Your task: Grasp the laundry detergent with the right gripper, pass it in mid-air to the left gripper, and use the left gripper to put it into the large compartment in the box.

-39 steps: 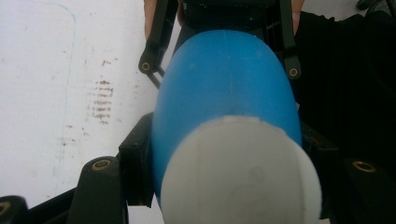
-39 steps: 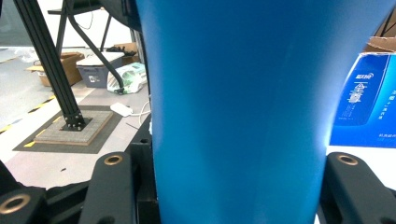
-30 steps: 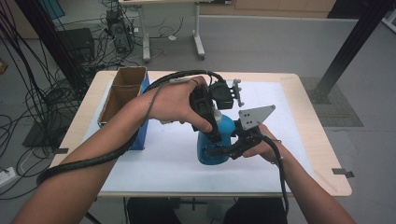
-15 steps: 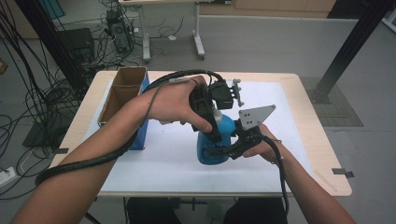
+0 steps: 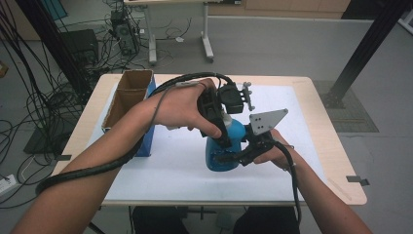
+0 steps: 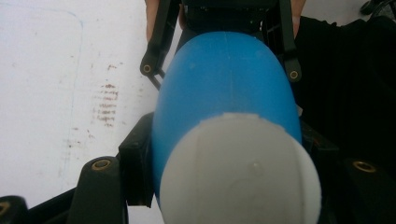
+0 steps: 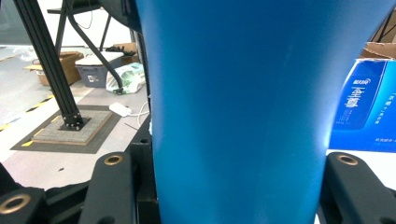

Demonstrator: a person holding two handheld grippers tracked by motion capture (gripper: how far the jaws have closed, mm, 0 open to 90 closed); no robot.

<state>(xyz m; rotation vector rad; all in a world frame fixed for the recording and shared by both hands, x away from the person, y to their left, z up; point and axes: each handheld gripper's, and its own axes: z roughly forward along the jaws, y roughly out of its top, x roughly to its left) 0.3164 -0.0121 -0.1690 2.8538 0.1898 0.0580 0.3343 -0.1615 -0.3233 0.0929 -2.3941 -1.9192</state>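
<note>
A blue bottle with a white cap stands upright on the white mat. My left gripper comes down from above and is shut on the bottle's top end, with its jaws on either side just below the cap in the left gripper view. My right gripper reaches in from the right and is shut on the lower body of the bottle, which sits between its two jaws. The left gripper view looks down the bottle and also shows the right gripper clamped on its far end.
An open cardboard box with a blue printed side stands at the table's left. The wooden table edge runs beyond the mat. Desks, cables and a black metal post stand on the floor behind.
</note>
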